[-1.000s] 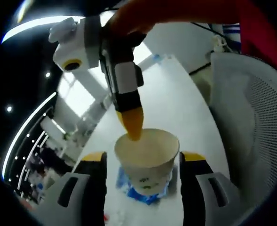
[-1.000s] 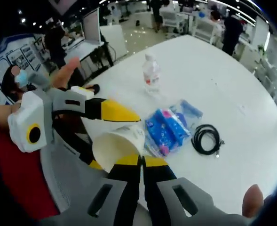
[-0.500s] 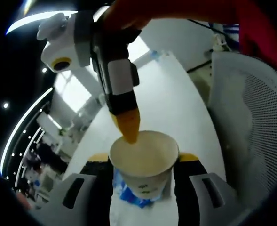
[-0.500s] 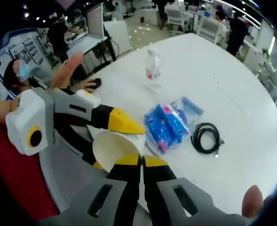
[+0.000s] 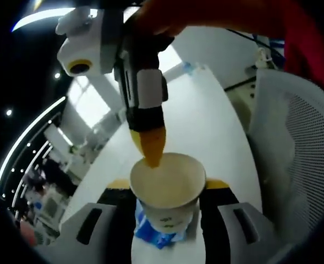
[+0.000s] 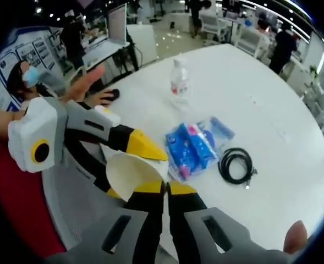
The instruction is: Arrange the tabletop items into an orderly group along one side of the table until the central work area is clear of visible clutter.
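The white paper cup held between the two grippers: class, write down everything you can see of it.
The white paper cup looks like thin paper, cream inside, with a small dark print on its wall. Its open mouth is empty. The left gripper clamps its sides, and the right gripper pinches its rim. It is held above the white table, over a blue plastic packet.

In the right gripper view we note the cup (image 6: 133, 175) nearest us at the desk (image 6: 283, 115) edge, the packet (image 6: 192, 149) beyond it, the cable (image 6: 234, 165) right of that, the bottle (image 6: 179, 83) farthest back.
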